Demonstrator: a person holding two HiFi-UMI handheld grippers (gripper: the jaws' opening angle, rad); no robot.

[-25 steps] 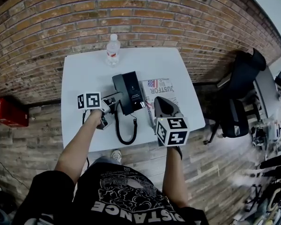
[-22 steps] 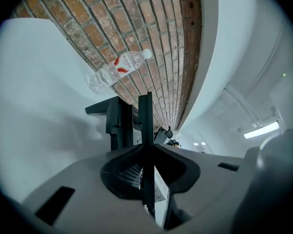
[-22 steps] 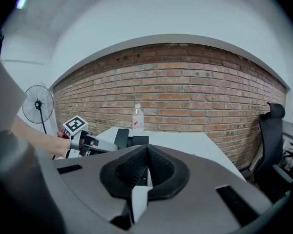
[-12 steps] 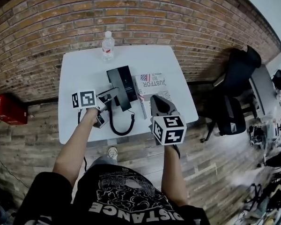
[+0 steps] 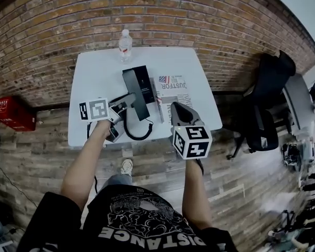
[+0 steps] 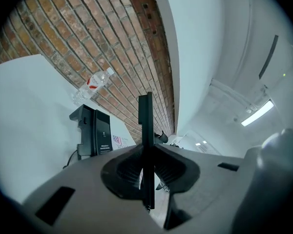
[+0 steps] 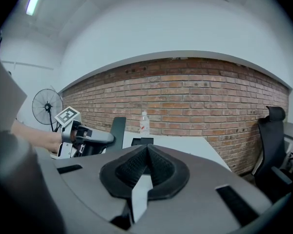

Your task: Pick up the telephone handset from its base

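Observation:
My left gripper is shut on the black telephone handset and holds it lifted above the table's near side. In the left gripper view the handset shows edge-on as a thin dark bar pinched between the pads. The black base stands on the white table, and it is visible to the left beyond the jaws. A coiled black cord hangs from the handset. My right gripper hovers at the table's front right, shut and empty. The right gripper view shows the left gripper with the handset.
A clear water bottle stands at the table's far edge against the brick wall. A printed magazine lies right of the base. A black office chair stands to the right, a red box on the floor at the left, and a fan.
My left gripper has risen and drawn back with the handset, which has come off the base, the cord trailing after it. The right gripper has drifted slightly, still shut.

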